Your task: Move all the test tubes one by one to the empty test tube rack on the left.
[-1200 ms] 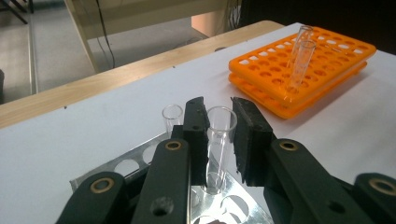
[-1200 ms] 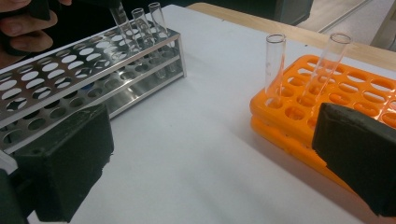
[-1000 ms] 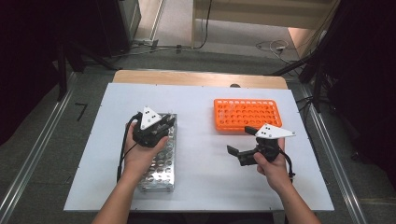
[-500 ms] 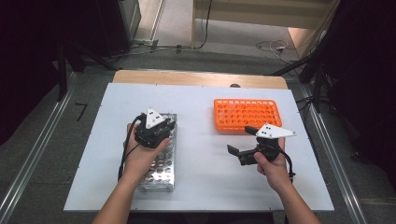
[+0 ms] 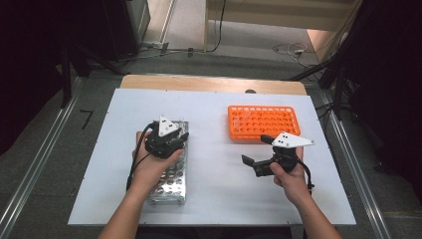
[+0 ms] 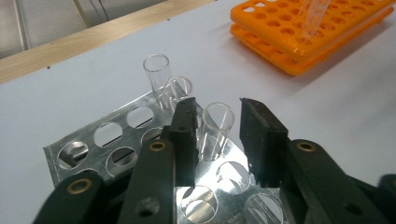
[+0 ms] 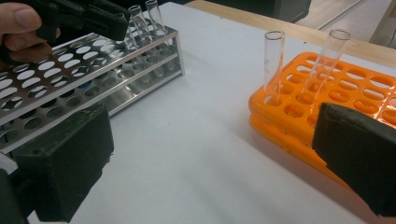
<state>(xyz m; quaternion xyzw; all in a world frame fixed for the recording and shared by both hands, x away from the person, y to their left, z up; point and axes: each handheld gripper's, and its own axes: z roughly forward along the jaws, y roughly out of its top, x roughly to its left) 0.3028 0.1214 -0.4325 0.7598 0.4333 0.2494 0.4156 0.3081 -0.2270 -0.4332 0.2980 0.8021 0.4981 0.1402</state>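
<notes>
My left gripper (image 5: 166,139) hovers over the far end of a metal tube rack (image 5: 169,184). In the left gripper view its jaws (image 6: 218,112) have just been opening and stand either side of a clear glass tube (image 6: 215,128) that sits upright in the metal tube rack (image 6: 116,140); the right jaw is clear of the glass. Two more tubes (image 6: 157,77) stand just behind it. My right gripper (image 5: 256,149) is open and holds nothing, just in front of the orange rack (image 5: 263,122). Two tubes (image 7: 273,56) stand in the orange rack (image 7: 303,116).
A white board (image 5: 214,199) covers the table, with bare room between the two racks. A wooden strip (image 5: 209,82) runs along the far edge. Grey floor, cables and dark equipment lie beyond the table.
</notes>
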